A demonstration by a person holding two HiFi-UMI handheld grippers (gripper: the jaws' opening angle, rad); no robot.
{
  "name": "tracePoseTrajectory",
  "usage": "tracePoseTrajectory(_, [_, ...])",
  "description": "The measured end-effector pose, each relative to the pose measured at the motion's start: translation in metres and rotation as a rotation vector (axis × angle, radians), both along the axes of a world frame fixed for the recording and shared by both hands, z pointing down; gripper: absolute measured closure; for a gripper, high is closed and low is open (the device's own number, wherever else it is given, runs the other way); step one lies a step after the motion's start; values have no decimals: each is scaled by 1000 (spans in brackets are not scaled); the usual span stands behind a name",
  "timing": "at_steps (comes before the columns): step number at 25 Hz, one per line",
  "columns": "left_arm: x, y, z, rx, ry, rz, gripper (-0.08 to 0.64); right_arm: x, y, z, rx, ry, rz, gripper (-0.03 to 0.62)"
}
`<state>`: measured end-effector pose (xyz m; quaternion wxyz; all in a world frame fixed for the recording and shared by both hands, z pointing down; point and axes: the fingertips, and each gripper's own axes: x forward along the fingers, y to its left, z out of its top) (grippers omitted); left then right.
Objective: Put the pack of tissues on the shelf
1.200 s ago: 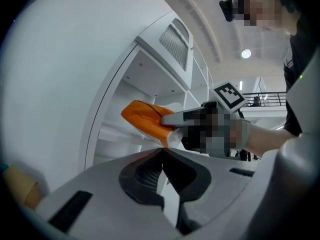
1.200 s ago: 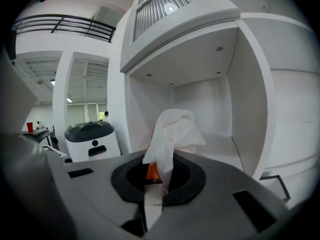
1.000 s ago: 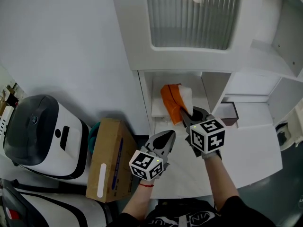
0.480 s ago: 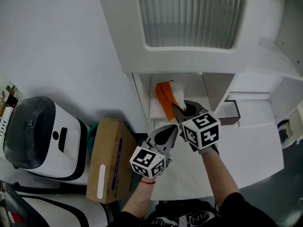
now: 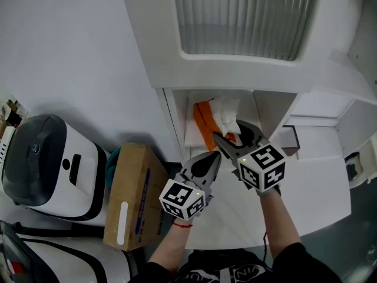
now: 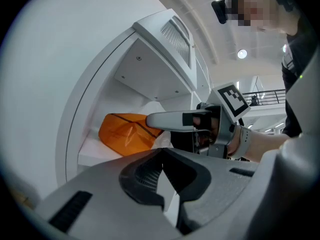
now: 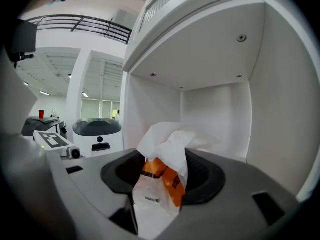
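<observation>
The pack of tissues (image 5: 210, 118), orange with a crumpled white end, lies in the open white shelf compartment (image 5: 179, 118) under the ribbed cabinet. My right gripper (image 5: 231, 133) reaches into that compartment. Its jaws have just been opening and now stand apart, with the pack's white end (image 7: 167, 146) still between them. In the left gripper view the orange pack (image 6: 125, 132) rests on the shelf floor with the right gripper's finger (image 6: 167, 120) beside it. My left gripper (image 5: 211, 160) hovers just below and left of the compartment, shut with nothing in it.
A brown cardboard box (image 5: 132, 193) stands on the floor at the left, next to a white and black machine (image 5: 47, 170). A white counter (image 5: 309, 196) extends to the right below the shelf, with a small dark box (image 5: 288, 139) at its back. A ribbed panel (image 5: 244, 16) hangs above.
The right gripper's jaws, closed on the pack before, have spread apart around it. The left gripper has crept a little forward toward the shelf.
</observation>
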<state>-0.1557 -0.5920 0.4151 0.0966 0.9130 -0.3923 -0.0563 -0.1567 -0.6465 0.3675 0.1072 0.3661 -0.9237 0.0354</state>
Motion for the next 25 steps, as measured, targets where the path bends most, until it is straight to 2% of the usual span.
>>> tracePoseTrajectory(4, [2, -4, 0, 2, -3, -3, 554, 12, 1, 1, 13, 13, 11, 378])
tracePoseTrajectory(8, [7, -5, 0, 2, -4, 1, 554, 28, 5, 2, -6, -62, 39, 369])
tracePoseTrajectory(12, [8, -9, 0, 3, 6, -15, 554, 44, 13, -5, 35, -126, 69, 368])
tracePoseTrajectory(23, [5, -19, -1, -3, 26, -58, 554, 55, 43, -6, 136, -87, 63, 373])
tracePoseTrajectory(24, [5, -21, -2, -3, 24, -60, 554, 53, 46, -3, 133, -81, 52, 379])
tracePoseTrajectory(25, [5, -22, -1, -3, 24, -63, 554, 50, 47, 1, 125, -71, 47, 430])
